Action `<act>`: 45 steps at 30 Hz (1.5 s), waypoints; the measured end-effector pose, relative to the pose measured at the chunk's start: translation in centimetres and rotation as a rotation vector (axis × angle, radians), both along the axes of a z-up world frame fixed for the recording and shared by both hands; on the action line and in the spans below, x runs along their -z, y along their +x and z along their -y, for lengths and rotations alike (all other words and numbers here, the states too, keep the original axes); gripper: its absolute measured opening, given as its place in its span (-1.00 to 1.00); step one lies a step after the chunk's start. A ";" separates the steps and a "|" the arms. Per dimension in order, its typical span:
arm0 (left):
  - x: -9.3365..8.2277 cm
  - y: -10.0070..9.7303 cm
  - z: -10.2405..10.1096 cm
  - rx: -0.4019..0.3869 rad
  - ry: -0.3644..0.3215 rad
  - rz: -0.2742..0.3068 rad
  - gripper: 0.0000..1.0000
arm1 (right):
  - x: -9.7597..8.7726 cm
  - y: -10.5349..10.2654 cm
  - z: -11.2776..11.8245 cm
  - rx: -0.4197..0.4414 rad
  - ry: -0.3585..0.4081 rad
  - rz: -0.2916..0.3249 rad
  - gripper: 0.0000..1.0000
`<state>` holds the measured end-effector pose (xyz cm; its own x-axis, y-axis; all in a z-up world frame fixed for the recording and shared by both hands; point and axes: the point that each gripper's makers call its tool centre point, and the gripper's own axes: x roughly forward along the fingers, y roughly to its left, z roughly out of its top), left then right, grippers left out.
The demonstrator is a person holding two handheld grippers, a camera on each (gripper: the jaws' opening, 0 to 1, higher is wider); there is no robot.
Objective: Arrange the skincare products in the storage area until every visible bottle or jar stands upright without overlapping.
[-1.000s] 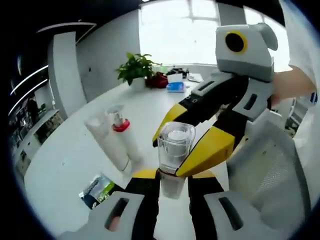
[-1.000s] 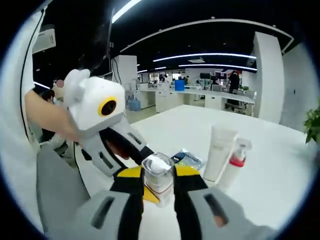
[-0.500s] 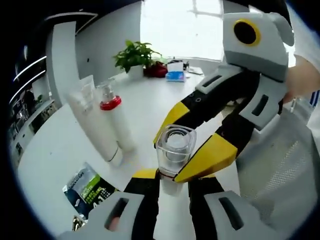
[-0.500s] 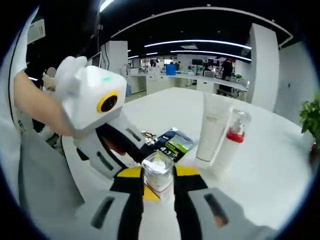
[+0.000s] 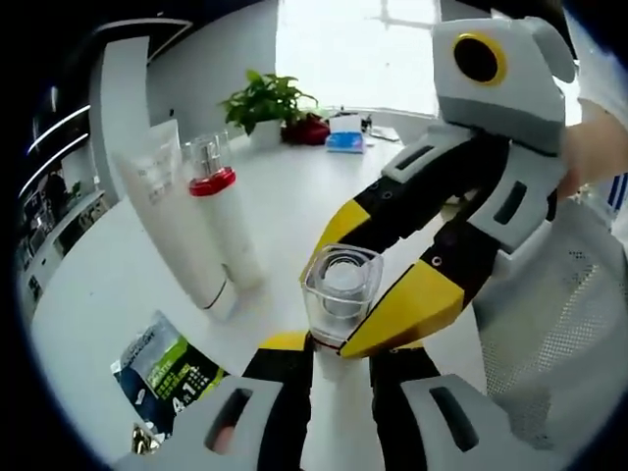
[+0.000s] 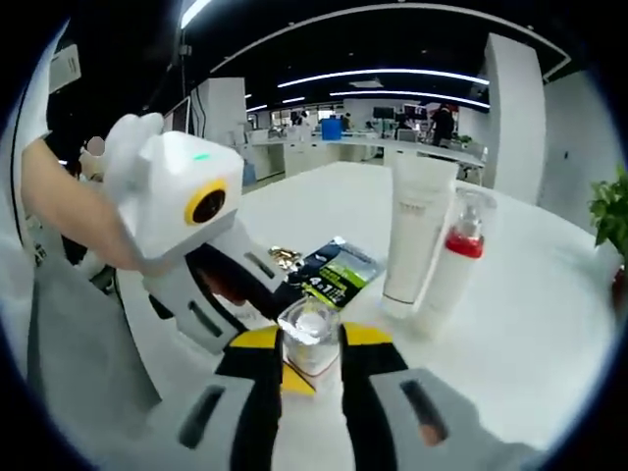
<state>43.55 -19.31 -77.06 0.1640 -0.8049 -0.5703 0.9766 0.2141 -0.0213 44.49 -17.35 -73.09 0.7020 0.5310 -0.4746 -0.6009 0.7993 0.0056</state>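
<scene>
Two grippers, left (image 5: pixel 339 345) and right (image 6: pixel 310 358), pinch one clear jar (image 5: pixel 339 291) above the white table (image 5: pixel 294 196); uneven release risks tipping it toward the nearby tube (image 5: pixel 172 216) and pump bottle (image 5: pixel 224 221).

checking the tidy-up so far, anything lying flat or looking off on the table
Yes: the dark green sachet lies flat on the white table, beside the upright white tube and red-collared pump bottle. The clear jar is off the table, gripped by both tools.
</scene>
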 end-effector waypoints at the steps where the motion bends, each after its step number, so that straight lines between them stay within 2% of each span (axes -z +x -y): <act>1: 0.0 0.1 0.0 0.002 0.000 0.004 -0.63 | 0.0 0.1 0.1 0.006 -0.002 0.000 -0.56; 6: 0.5 0.1 0.2 0.020 0.015 0.018 -0.66 | 1.0 0.2 0.7 0.067 -0.031 -0.016 -0.53; 11: 0.8 0.3 0.3 0.029 0.019 0.018 -0.66 | 1.3 0.4 1.2 0.130 -0.015 -0.023 -0.44; 14: 1.5 0.2 0.3 0.048 0.039 0.023 -0.65 | 2.2 0.1 1.3 0.153 -0.064 -0.056 -0.51; 16: 1.7 0.0 0.5 0.060 0.037 0.015 -0.56 | 2.8 -0.1 1.4 0.186 -0.086 -0.073 -0.60; 20: 2.0 -0.1 0.6 0.075 0.044 0.023 -0.48 | 3.0 0.1 1.6 0.239 -0.070 -0.065 -0.61; 27: 2.2 0.3 0.1 0.047 0.048 0.012 -0.26 | 3.5 0.7 2.1 0.348 -0.053 -0.052 -0.62; 29: 2.2 0.4 -0.2 0.035 0.052 0.013 -0.21 | 3.7 1.0 2.4 0.377 -0.048 -0.055 -0.62; 30: 2.3 0.5 -0.5 0.025 0.055 0.011 -0.16 | 4.1 1.0 2.6 0.395 -0.044 -0.079 -0.62; 34: 2.2 0.5 -1.6 -0.014 0.057 -0.011 -0.06 | 5.0 1.6 3.5 0.419 -0.073 -0.089 -0.62; 45: 1.7 -0.6 -4.4 -0.099 0.070 -0.036 0.22 | 5.2 4.3 5.6 0.507 -0.084 -0.063 -0.62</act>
<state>42.92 -14.91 -78.78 0.2194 -0.7436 -0.6316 0.9494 0.3119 -0.0375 48.77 -22.91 -78.30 0.8298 0.0895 -0.5509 -0.1382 0.9893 -0.0476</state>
